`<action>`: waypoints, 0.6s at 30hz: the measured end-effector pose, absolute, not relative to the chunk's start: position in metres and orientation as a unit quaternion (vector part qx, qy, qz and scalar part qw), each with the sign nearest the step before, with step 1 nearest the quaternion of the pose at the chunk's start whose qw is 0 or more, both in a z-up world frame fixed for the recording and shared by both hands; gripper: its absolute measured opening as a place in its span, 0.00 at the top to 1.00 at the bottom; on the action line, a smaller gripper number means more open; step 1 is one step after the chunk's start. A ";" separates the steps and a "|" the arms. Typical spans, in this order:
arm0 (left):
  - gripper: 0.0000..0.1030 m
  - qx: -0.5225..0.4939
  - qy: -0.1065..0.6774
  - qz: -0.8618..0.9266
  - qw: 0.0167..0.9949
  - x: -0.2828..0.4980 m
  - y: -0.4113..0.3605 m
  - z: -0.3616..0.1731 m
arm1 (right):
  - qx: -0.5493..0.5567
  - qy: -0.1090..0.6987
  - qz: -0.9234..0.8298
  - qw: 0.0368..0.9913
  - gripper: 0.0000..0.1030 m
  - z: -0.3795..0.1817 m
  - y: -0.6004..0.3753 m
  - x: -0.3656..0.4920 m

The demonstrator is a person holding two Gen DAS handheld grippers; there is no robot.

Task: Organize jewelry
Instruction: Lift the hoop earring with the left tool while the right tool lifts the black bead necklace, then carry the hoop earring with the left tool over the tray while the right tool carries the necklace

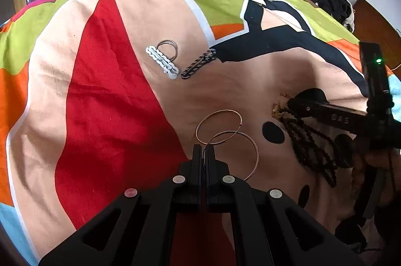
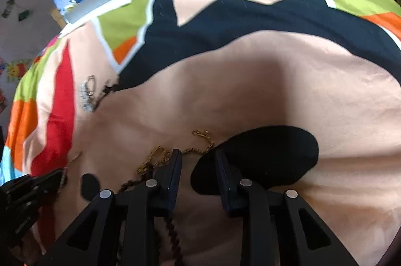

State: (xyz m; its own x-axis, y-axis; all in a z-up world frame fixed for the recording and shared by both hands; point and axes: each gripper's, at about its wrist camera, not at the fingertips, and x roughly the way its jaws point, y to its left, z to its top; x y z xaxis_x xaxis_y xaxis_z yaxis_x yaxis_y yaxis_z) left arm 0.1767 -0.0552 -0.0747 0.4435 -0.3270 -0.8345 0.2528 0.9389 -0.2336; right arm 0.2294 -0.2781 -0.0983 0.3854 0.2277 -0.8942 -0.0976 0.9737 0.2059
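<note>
Colourful bedspread (image 1: 120, 80) fills both views: the left gripper (image 1: 203, 148) pinches a copper hoop (image 1: 233, 153) between closed fingers, while the right gripper (image 2: 198, 155), jaws apart, straddles a dark beaded necklace (image 2: 173, 228).

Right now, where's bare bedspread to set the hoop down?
Free: the red patch left of the left gripper, and the peach stretch between the silver bracelet and copper hoops. Crowded: right side, around the black beaded necklace and right gripper.
</note>
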 end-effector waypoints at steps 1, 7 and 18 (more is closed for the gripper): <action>1.00 -0.037 0.499 -0.170 0.849 0.178 -0.054 -0.075 | 0.057 0.547 0.095 0.830 0.75 -0.101 -0.277 0.231; 1.00 -0.040 0.501 -0.163 0.849 0.183 -0.053 -0.080 | 0.050 0.543 0.097 0.833 0.83 -0.108 -0.274 0.231; 1.00 -0.039 0.479 -0.161 0.862 0.187 -0.049 -0.060 | 0.067 0.476 0.118 0.869 0.87 -0.067 -0.297 0.217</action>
